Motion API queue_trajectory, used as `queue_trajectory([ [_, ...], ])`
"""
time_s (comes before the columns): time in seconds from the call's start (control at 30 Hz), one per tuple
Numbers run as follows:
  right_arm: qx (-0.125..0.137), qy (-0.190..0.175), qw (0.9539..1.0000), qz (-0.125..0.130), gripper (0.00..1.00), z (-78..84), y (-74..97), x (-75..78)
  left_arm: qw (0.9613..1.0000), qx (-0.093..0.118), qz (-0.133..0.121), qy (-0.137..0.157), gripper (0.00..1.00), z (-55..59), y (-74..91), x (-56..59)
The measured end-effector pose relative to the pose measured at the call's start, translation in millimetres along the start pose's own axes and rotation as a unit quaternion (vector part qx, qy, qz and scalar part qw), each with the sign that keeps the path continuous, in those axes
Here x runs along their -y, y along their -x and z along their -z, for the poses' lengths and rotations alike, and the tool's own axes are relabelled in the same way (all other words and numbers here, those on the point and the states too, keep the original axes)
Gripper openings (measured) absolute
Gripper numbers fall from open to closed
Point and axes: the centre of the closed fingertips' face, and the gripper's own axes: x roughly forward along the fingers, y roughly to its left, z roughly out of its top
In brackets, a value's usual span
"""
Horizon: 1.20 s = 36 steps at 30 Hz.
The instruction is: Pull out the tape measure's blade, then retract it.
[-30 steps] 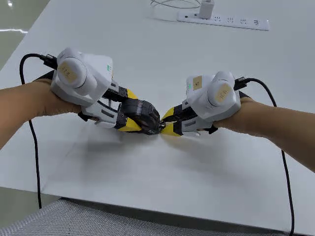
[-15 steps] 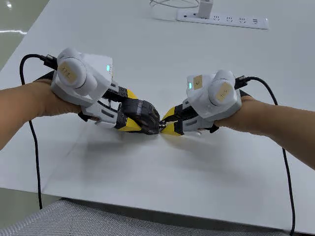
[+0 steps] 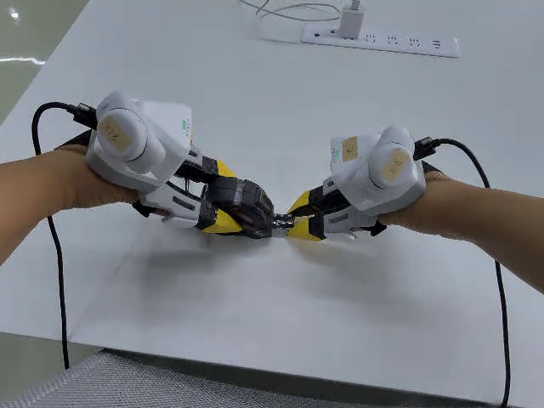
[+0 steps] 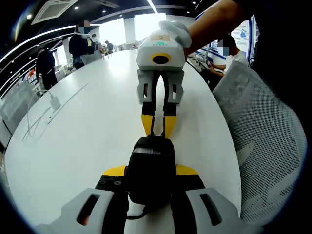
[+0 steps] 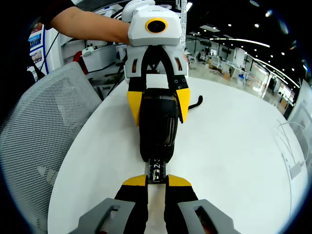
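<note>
A black tape measure [image 3: 248, 206] sits just above the white table, held between the yellow-tipped jaws of my left gripper [image 3: 228, 195], which is shut on its case. My right gripper [image 3: 297, 218] faces it from the right and is shut on the blade's end hook. A short stretch of blade [image 3: 282, 225] spans the gap between case and right jaws. In the right gripper view the blade [image 5: 156, 170] with printed numbers runs from the case [image 5: 158, 122] down into my right gripper [image 5: 156, 181]. In the left gripper view the case [image 4: 151, 168] lies between my jaws, with the right gripper [image 4: 158, 124] beyond.
A white power strip [image 3: 382, 39] with a plugged charger and cable lies at the table's far edge. Black cables trail from both grippers. A grey mesh chair [image 3: 127, 378] stands at the near table edge. People stand in the background of the left gripper view.
My right gripper has moved a little to the right, away from the case, drawing out a short length of blade. The left gripper still holds the case.
</note>
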Motion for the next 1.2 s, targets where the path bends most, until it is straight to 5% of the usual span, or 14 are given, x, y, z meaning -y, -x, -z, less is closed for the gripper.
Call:
queue_trajectory([
  [1.2,-0.004,-0.018,0.9998,0.012,0.07,34.8,37.4,-6.2,1.0,0.003,0.002,-0.001,0.27,-0.8,-1.2,0.2],
])
